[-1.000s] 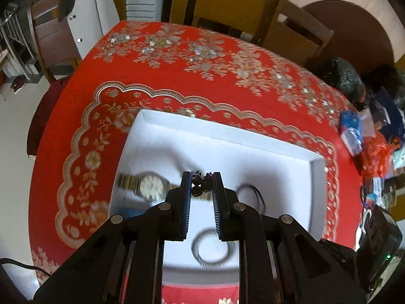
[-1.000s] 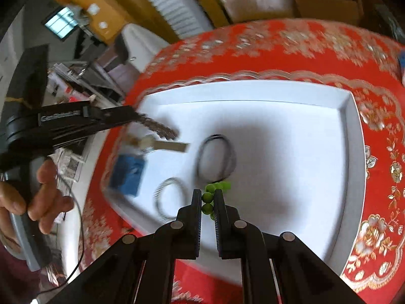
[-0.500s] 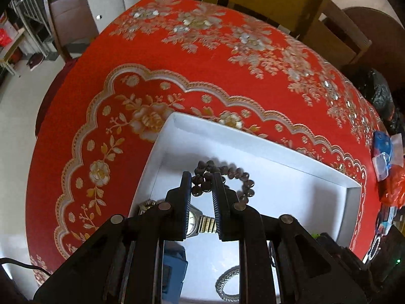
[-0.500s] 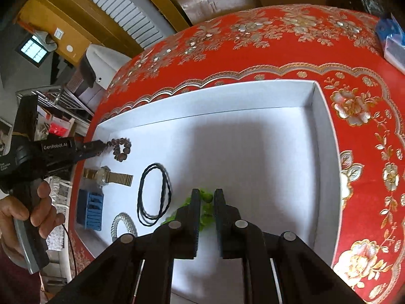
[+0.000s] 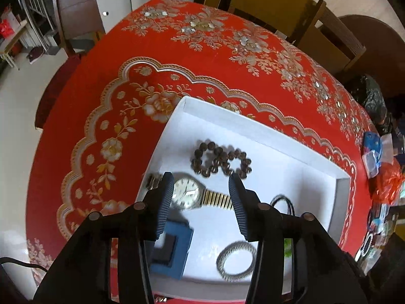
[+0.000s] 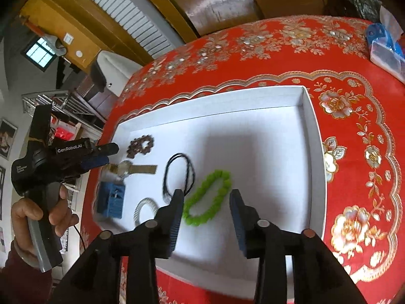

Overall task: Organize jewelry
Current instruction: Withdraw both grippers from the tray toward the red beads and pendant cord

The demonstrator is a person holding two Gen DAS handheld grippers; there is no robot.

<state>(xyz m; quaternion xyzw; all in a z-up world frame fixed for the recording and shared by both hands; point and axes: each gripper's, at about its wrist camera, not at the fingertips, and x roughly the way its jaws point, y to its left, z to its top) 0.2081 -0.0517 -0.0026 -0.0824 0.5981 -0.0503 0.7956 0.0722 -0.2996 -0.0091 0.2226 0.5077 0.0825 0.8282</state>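
A white tray (image 5: 265, 129) lies on the red floral tablecloth. Brown beads (image 5: 221, 160) rest on its floor just beyond my left gripper (image 5: 201, 179), whose jaws are opening with nothing between them. Under that gripper lie a gold-band watch (image 5: 188, 193), a blue box (image 5: 172, 250), a silver bracelet (image 5: 236, 257) and a black cord (image 5: 282, 204). In the right wrist view the green bead bracelet (image 6: 207, 200) lies loose on the tray (image 6: 314, 152) below my right gripper (image 6: 206, 193), whose jaws are opening and do not touch it. The left gripper (image 6: 110, 154) hovers by the brown beads (image 6: 140, 145).
A person's hand (image 6: 38, 215) holds the left gripper's handle at the tray's left. Plastic bags and blue packets (image 5: 377, 157) crowd the table's right edge. Wooden chairs (image 5: 326, 33) stand behind the table. The tray's right half (image 6: 265, 152) holds nothing.
The left gripper carried the brown beads to the tray's far left corner and let them drop. The right gripper released the green bracelet. Both pairs of jaws have spread apart.
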